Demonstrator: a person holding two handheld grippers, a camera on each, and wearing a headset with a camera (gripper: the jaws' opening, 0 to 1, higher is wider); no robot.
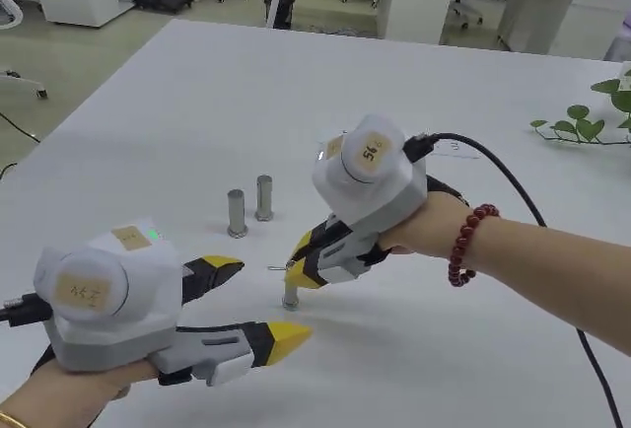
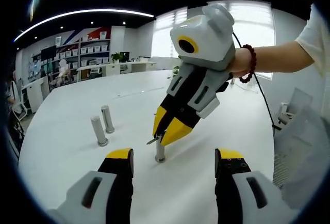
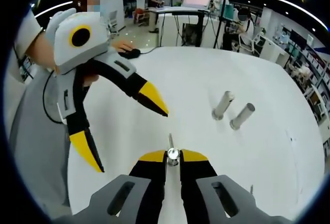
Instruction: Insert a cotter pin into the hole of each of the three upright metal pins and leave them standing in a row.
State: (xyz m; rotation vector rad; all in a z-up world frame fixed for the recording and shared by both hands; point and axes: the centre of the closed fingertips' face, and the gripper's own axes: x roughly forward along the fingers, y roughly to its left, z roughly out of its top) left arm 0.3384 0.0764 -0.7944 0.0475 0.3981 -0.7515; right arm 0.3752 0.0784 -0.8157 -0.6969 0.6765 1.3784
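R gripper [image 2: 164, 134] nips cotter pin [image 2: 152, 141] just over metal pin [image 2: 160, 153]; L gripper [image 2: 174, 158] spread, empty.

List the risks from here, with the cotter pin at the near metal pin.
1. The near metal pin stands ungripped, just ahead of the open left hand-held gripper. A sideways push from the cotter pin may topple it.
2. The right hand-held gripper pinches the thin cotter pin at its very tips, so it might twist or slip before it finds the hole.
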